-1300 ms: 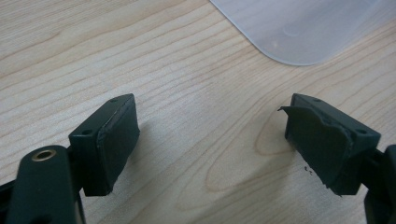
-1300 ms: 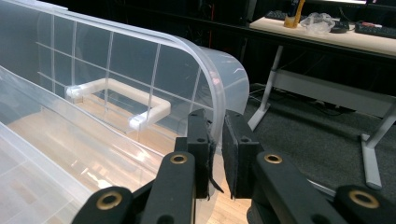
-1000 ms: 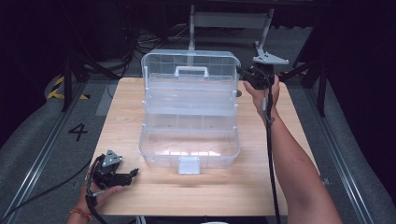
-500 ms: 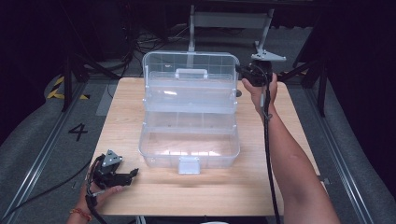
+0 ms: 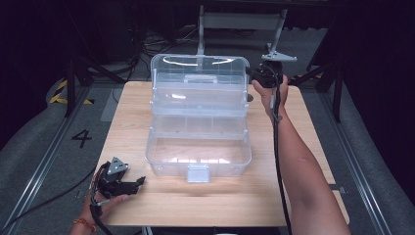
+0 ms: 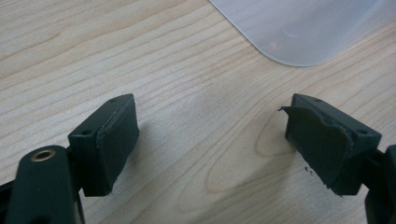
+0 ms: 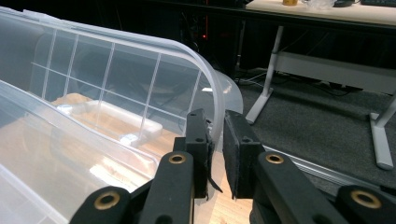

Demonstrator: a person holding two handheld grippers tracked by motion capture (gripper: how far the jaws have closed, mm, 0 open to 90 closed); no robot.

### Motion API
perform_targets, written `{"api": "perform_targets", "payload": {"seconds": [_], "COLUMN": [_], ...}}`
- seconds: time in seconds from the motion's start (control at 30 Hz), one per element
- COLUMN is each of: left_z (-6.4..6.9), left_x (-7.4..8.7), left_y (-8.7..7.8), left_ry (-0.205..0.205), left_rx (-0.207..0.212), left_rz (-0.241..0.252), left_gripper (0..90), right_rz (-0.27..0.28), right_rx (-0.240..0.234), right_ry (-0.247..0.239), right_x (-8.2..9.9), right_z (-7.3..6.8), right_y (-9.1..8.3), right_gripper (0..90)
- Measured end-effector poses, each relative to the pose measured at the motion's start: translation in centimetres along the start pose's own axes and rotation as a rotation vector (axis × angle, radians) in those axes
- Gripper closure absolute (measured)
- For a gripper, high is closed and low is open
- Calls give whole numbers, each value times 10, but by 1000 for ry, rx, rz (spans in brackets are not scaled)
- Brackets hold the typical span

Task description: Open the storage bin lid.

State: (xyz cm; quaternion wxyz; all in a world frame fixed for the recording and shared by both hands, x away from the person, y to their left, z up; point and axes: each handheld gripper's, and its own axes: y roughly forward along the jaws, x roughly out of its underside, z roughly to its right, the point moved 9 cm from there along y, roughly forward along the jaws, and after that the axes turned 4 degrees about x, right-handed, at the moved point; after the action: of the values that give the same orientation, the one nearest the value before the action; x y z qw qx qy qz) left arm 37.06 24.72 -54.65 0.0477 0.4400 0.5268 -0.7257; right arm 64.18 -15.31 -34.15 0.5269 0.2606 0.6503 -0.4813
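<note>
1. The clear box (image 5: 198,147) sits mid-table, long axis across the table, lid (image 7: 140,79) upright at its far side.
2. The right gripper (image 7: 215,149) pinches the lid's edge.
3. The left gripper (image 6: 210,149) rests spread, holding nothing.

Table: light wooden table (image 5: 147,103), visible grain
Floor: grey carpet (image 5: 44,142) with a painted number 4 (image 5: 81,138) left of the table
Tape: yellow-black hazard tape (image 5: 62,92) beyond the far left corner
Furniture: a second desk (image 7: 327,11) with grey metal legs (image 7: 268,74)
Light: dark room beyond the far edge, cables (image 5: 132,41) on the floor
</note>
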Motion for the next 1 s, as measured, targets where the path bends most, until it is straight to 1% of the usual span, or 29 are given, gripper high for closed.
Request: {"api": "perform_targets", "payload": {"seconds": [0.07,0.13,0.17,0.23,0.27,0.33,0.37,0.43,0.5,0.57,0.63,0.73,0.77,0.8,0.87,0.93,1.0], "left_z": [0,0,0,0,0,0,0,0,0,0,0,0,0,0,0,0,0], "left_x": [0,0,0,0,0,0,0,0,0,0,0,0,0,0,0,0,0], "left_y": [0,0,0,0,0,0,0,0,0,0,0,0,0,0,0,0,0], "left_ry": [0,3,0,3,2,1,1,1,0,1,1,2,0,1,4,0,2], "left_rx": [-2,0,-2,0,-2,-1,-2,-1,-1,0,-1,0,0,0,0,-2,1], "left_rz": [4,-2,4,-3,3,1,2,0,0,1,-2,-1,1,0,-4,-2,-3], "left_gripper": [178,178,178,177,178,177,177,178,178,177,178,178,178,177,177,178,179], "right_rz": [-5,-11,-12,-21,-22,-26,-30,-33,-45,-53,-55,-71,-79,-71,-71,-83,-80], "right_rx": [2,9,15,33,36,38,34,34,38,45,46,45,48,40,39,54,51], "right_ry": [0,-6,-15,-38,-39,-35,-19,-17,-10,-16,-15,-6,-16,-17,-20,-55,-55], "right_x": [0,1,1,2,3,4,6,6,9,10,11,14,16,16,15,15,14], "right_z": [1,1,2,3,3,5,6,7,9,9,9,11,12,11,10,8,6], "right_y": [2,4,5,8,9,12,15,17,23,25,26,30,31,31,30,30,29], "right_gripper": [813,810,808,804,804,804,804,804,805,807,808,833,892,897,897,896,894]}}
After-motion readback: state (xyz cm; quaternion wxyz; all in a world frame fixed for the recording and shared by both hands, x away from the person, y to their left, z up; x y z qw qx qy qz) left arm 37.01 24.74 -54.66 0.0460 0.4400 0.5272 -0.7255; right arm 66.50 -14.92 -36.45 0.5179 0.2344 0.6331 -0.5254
